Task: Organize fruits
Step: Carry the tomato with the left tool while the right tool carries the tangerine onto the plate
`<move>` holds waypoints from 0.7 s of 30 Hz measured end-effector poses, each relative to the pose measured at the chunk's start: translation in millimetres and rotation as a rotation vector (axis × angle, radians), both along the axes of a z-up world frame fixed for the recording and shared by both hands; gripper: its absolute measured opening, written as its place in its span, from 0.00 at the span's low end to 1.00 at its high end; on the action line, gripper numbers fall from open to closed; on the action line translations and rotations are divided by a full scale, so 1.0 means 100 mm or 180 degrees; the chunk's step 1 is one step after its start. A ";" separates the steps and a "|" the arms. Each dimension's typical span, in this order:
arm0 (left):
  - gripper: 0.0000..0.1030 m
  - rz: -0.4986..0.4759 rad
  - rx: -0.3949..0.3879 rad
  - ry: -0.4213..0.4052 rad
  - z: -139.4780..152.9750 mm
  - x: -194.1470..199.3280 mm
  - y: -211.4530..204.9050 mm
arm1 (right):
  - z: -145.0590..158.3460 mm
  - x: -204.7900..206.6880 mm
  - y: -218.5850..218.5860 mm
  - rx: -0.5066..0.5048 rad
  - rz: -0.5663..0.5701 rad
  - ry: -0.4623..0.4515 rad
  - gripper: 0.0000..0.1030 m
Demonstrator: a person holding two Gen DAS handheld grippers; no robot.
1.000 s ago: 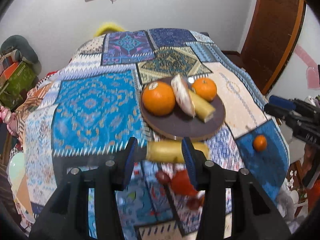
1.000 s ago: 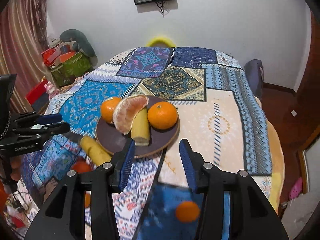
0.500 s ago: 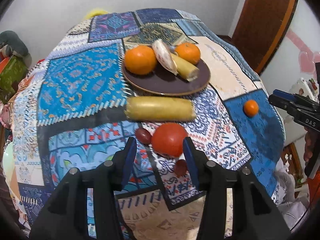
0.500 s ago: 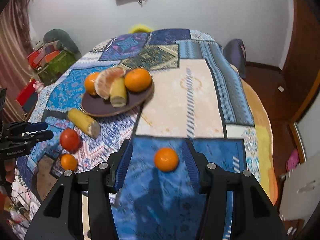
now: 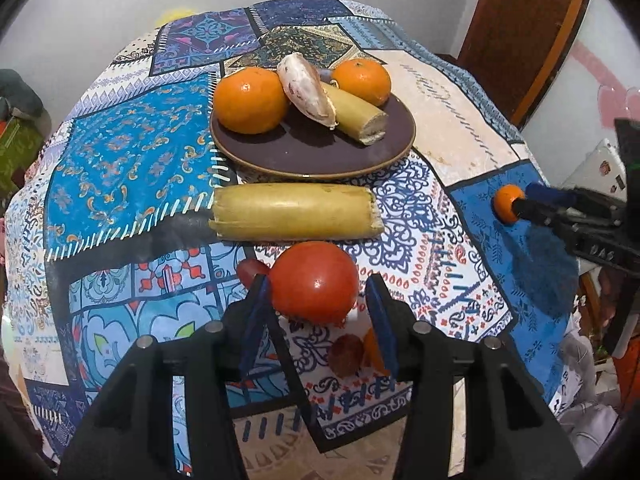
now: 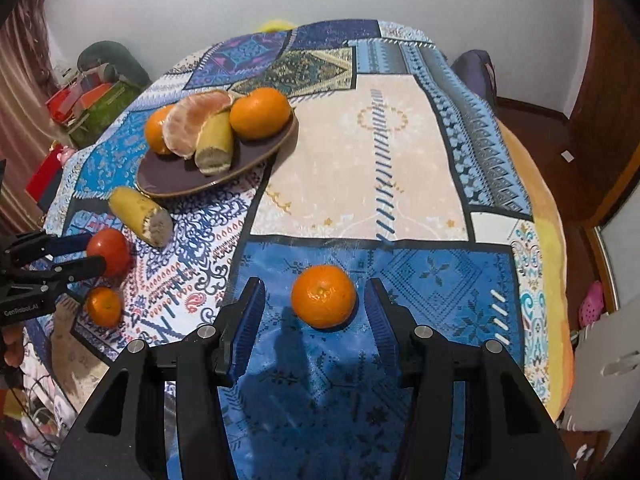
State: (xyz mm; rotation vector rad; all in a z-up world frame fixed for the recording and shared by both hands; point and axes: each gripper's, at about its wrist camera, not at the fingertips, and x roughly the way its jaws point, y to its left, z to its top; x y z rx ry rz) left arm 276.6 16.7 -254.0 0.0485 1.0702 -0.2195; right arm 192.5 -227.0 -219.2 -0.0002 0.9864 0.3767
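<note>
On patchwork tablecloth, L gripper straddles red tomato, jaws spread, pads not touching. R gripper brackets loose tangerine w/ gaps both sides; brown plate w/ fruit sits beyond.

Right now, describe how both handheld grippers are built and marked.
The left gripper and right gripper match: black angular bodies with silver screws and two flat fingers faced with ribbed blue pads. Small white lettering marks each body's side. No cables or sleeves show.

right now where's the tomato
In the left wrist view the tomato sits on the tablecloth between the left gripper fingers, just in front of the long banana piece.
</note>
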 end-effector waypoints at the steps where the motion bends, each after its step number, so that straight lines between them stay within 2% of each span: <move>1: 0.46 0.0003 -0.0005 0.0000 0.00 0.01 0.01 | -0.02 0.01 0.01 0.0000 0.0006 0.0018 0.47; 3: 0.46 0.0021 0.0018 0.0024 -0.03 0.05 0.01 | -0.06 0.03 0.01 -0.0011 0.0017 0.0050 0.47; 7: 0.47 0.0036 -0.0103 0.0086 -0.08 0.10 0.03 | -0.16 0.07 0.03 -0.0004 0.0030 0.0132 0.47; 13: 0.47 0.0048 -0.0048 0.0011 -0.08 0.11 -0.02 | -0.21 0.10 0.02 0.0087 -0.0003 0.0162 0.47; 15: 0.47 0.0036 -0.0046 0.0016 -0.08 0.11 -0.02 | -0.21 0.11 0.05 0.0059 0.0000 0.0143 0.43; 17: 0.47 0.0034 -0.0066 0.0026 -0.07 0.11 -0.01 | -0.21 0.11 0.08 -0.0003 0.0007 0.0124 0.34; 21: 0.46 0.0068 -0.0088 0.0023 -0.03 0.09 0.04 | -0.17 0.10 0.08 0.0075 0.0003 0.0127 0.34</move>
